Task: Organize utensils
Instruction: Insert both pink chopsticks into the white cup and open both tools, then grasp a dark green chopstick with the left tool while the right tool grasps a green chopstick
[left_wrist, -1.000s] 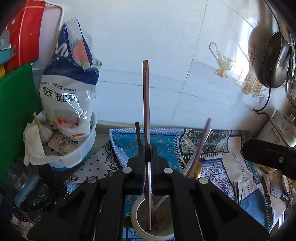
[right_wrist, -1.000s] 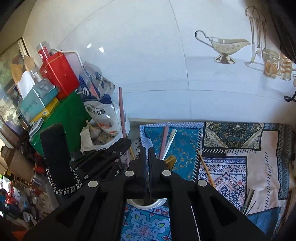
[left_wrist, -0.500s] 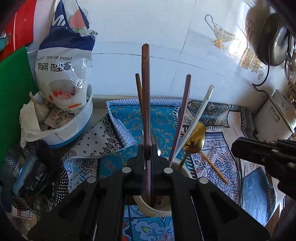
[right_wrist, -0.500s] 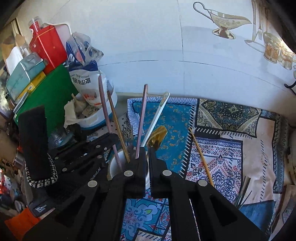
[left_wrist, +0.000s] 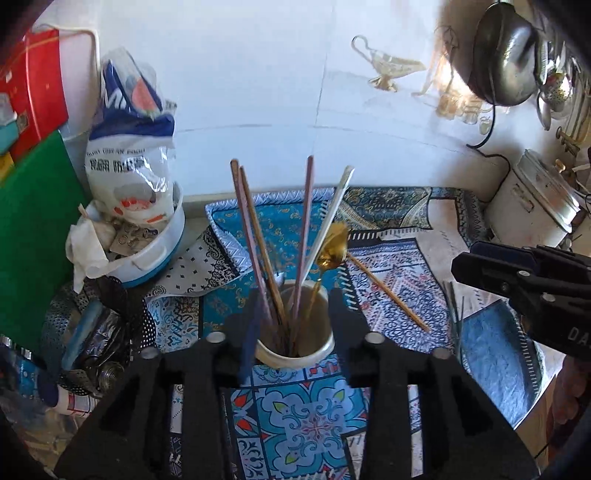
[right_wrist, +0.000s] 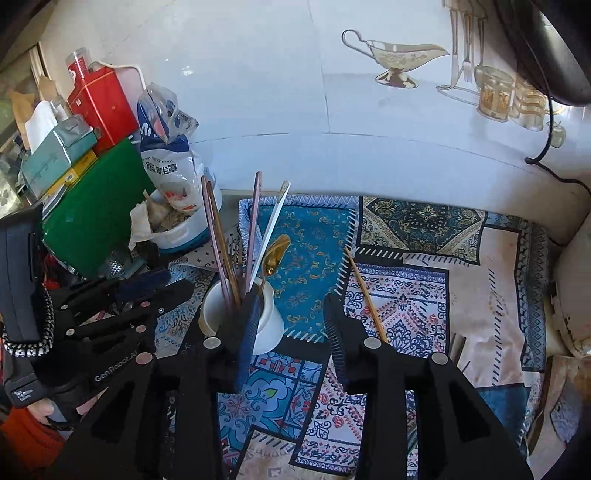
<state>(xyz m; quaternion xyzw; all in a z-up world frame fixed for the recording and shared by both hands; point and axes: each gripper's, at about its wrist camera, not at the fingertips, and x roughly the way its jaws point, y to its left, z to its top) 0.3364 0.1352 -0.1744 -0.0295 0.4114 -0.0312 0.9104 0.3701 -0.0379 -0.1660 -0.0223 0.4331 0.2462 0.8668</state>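
White cup (left_wrist: 295, 343) on patterned cloth (left_wrist: 303, 413), holds chopsticks (left_wrist: 255, 240), gold spoon (left_wrist: 332, 249), white utensil (left_wrist: 328, 225). L gripper (left_wrist: 293, 321) spread, fingers either side of cup. R gripper (right_wrist: 290, 325) spread, empty, just right of cup. Loose chopstick (right_wrist: 365, 295) on cloth, right.

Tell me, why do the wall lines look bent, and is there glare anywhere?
Left wrist view: fisheye bending curves the tile seams, and sunlight washes out the wall decal beside the hanging pan. Right wrist view: same curving, softer light; the cup of utensils stays sharp, and edges darken.
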